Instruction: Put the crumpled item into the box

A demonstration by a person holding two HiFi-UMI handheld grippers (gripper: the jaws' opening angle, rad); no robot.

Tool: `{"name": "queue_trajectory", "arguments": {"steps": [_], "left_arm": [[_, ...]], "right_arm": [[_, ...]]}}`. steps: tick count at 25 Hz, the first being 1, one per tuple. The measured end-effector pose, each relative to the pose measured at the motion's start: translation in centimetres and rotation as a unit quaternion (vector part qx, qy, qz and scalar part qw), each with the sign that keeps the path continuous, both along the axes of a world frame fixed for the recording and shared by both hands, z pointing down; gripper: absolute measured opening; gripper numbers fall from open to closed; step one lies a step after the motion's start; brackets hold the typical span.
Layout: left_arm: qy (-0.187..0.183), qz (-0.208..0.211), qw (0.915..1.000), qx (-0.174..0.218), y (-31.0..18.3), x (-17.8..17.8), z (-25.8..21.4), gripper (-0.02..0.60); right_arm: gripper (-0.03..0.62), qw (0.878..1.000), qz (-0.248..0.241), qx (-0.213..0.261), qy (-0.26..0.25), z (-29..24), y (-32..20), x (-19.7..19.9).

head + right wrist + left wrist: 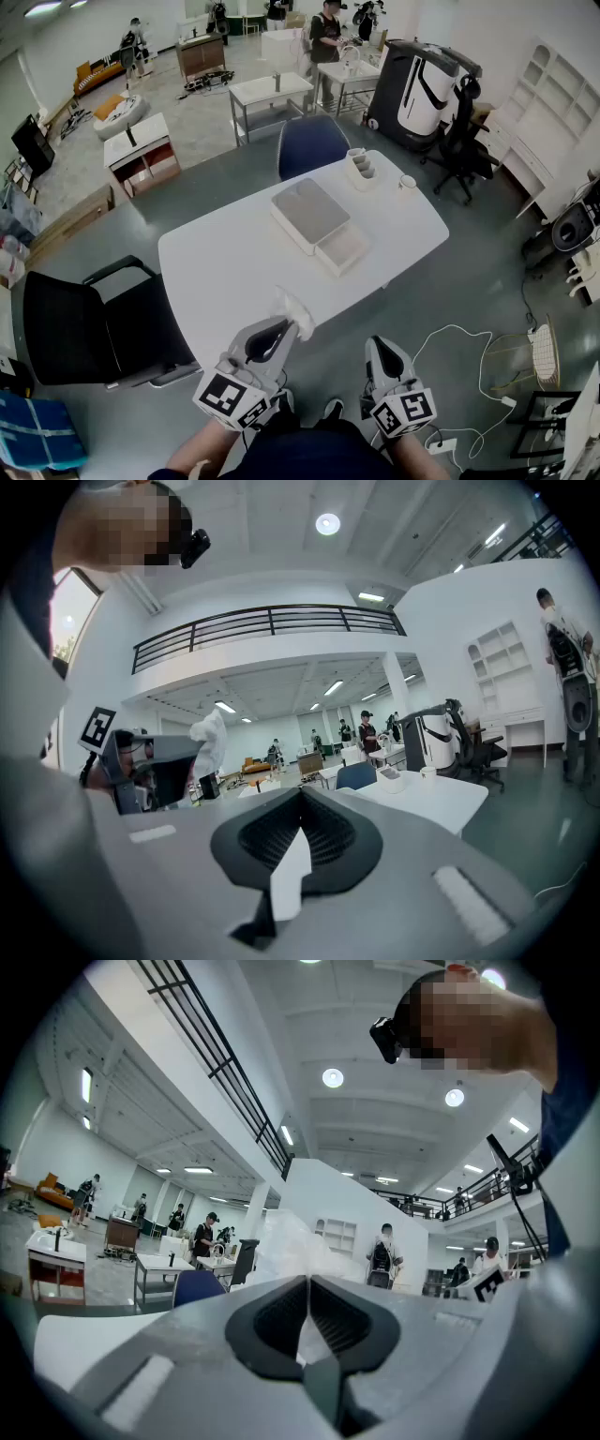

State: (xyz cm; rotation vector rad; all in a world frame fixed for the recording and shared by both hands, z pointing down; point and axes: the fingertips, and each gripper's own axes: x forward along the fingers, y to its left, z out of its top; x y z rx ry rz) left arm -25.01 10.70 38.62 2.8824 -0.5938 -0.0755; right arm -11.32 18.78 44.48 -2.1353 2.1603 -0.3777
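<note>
**Right gripper** [382, 349]: nearest the body, short of the table [202, 281]. Jaws together, nothing between them. It is well away from the box, so it steadies nothing.

**Left gripper** [284, 328]: over the table's near edge. Jaws closed on the item [298, 311].

**Item**: white, crumpled, light. It is pinched low down, and most of its bulk stands free beyond the jaw tips.
- Risk: with so small a hold it may slip out during the carry. From this spot it would drop at the table edge, possibly to the floor.

**Box** [342, 251]: small and open, mid-table, well apart from the item. It touches a grey flat piece [307, 210], probably its lid.
- Risk: the opening is small for such a springy thing. A release made too high or off-centre could leave the item draped over the rim or lying on the grey piece.
- Risk: a jaw pressing down could push the unheld box.

**Holder** [361, 167] and **cup** [407, 183]: at the far edge, beyond the box. An overreach could knock them, though that looks unlikely.
</note>
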Motion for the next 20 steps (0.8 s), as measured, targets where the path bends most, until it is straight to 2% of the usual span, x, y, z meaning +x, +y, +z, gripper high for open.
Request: {"name": "queue_trajectory", "arguments": {"steps": [5, 13, 20], "left_arm": [[-0.013, -0.004, 0.9997, -0.021, 4.2, 1.3, 1.3, 0.012], [-0.018, -0.008, 0.9997, -0.011, 6.6, 2.6, 0.5, 0.012], [-0.018, -0.009, 0.9998, 0.004, 6.0, 0.6, 0.3, 0.012]], "right_arm": [[0.002, 1.0, 0.0, 0.001, -0.005, -0.4, 3.6, 2.3], [0.002, 1.0, -0.004, 0.018, -0.01, -1.8, 5.7, 3.7], [0.002, 0.999, 0.017, 0.046, 0.0, -3.4, 5.2, 3.1]]}}
